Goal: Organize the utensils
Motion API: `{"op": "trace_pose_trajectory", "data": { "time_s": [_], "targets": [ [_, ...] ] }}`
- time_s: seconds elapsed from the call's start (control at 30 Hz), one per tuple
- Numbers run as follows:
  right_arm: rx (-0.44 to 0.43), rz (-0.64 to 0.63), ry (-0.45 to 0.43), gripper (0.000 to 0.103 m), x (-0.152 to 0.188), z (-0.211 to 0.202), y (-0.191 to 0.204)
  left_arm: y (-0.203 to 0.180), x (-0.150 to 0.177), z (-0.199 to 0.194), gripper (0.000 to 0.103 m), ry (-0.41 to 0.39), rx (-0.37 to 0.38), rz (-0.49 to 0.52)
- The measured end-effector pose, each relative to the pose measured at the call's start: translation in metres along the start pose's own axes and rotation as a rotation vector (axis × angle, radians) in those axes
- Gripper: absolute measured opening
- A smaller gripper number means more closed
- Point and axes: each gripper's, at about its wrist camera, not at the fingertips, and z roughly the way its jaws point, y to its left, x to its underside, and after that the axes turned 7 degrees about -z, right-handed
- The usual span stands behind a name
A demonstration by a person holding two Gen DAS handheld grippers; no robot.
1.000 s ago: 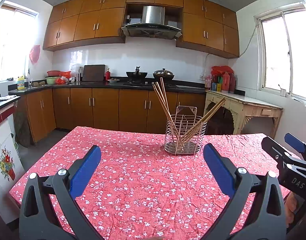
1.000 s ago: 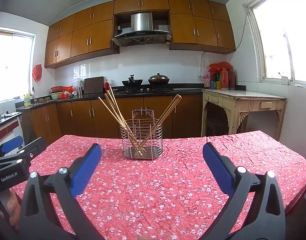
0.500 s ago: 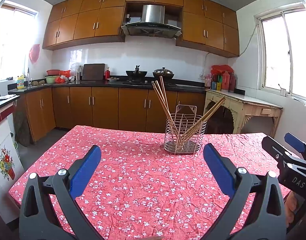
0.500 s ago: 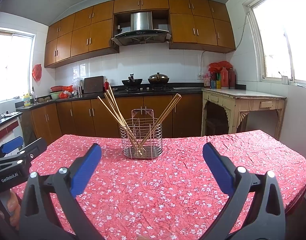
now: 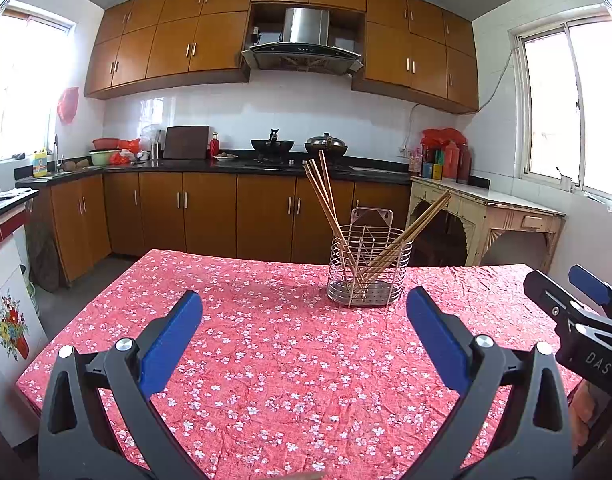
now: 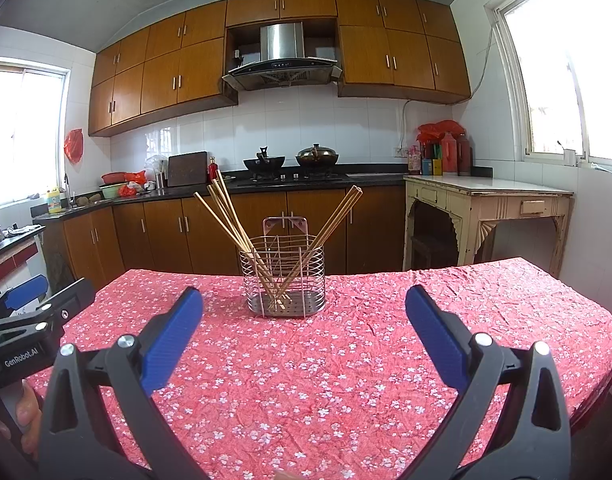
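Left wrist view: my left gripper (image 5: 303, 320) is spread wide and holds nothing, above the floral red tablecloth (image 5: 265, 360).

The wire utensil holder (image 5: 368, 270) stands upright on the cloth ahead of my fingers, just right of frame centre and nearer my right-hand blue pad (image 5: 434, 340) than the other one, well apart from both. Wooden chopsticks (image 5: 326, 200) lean out of it in two bunches, one towards the upper left and one towards the upper right. My right gripper (image 5: 578, 300) enters at the right edge of this frame. In the right wrist view, my right gripper (image 6: 303, 320) is also spread apart and empty, with the holder (image 6: 283, 280) sitting centred ahead between the fingers, touching neither.
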Motion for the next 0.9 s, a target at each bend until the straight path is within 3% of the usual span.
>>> {"op": "trace_pose_trajectory", "data": {
  "time_s": [0.9],
  "targets": [
    [0.002,0.005,0.000,0.099,0.0000,0.0010,-0.0002,-0.0008,0.0010,0.0030,0.101,0.012,0.011,0.008]
  ]
}}
